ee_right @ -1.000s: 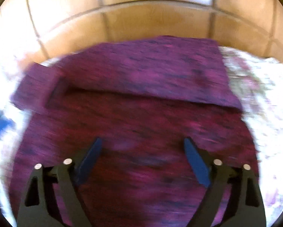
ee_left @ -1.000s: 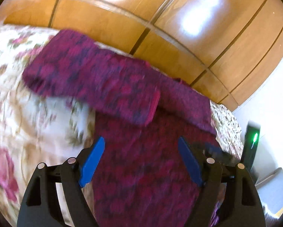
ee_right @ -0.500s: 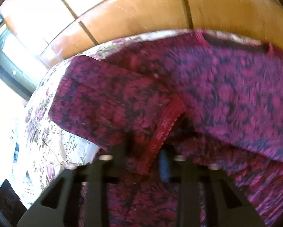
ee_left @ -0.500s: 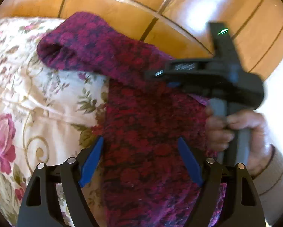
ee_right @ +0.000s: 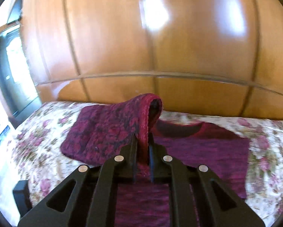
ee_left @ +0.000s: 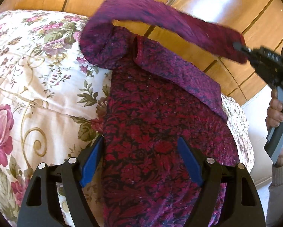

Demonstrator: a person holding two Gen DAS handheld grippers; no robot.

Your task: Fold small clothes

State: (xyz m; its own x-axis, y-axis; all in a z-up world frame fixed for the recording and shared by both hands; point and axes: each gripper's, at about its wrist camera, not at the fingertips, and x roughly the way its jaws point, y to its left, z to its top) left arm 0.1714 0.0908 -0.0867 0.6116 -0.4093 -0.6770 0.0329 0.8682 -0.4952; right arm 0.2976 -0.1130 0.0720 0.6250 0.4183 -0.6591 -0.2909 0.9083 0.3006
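Observation:
A magenta and dark red patterned knit sweater (ee_left: 152, 132) lies on a floral bedspread (ee_left: 37, 79). My left gripper (ee_left: 140, 157) hovers open over the sweater's body, nothing between its blue pads. My right gripper (ee_right: 142, 145) is shut on the red-trimmed cuff of the left sleeve (ee_right: 145, 124) and holds it lifted off the bed. In the left wrist view that sleeve (ee_left: 160, 19) arches up and across to the right gripper (ee_left: 237, 46), held by a hand at the right edge. The other sleeve (ee_left: 179, 71) lies folded across the body.
A glossy wooden headboard (ee_right: 141, 47) rises behind the bed. The bedspread's right edge (ee_left: 241, 132) drops off toward a white floor. A dark window frame (ee_right: 7, 75) stands at the far left in the right wrist view.
My right gripper went from open over the sweater to shut on the sleeve cuff, then rose with it, pulling the sleeve up into an arch. The left gripper stayed in place.

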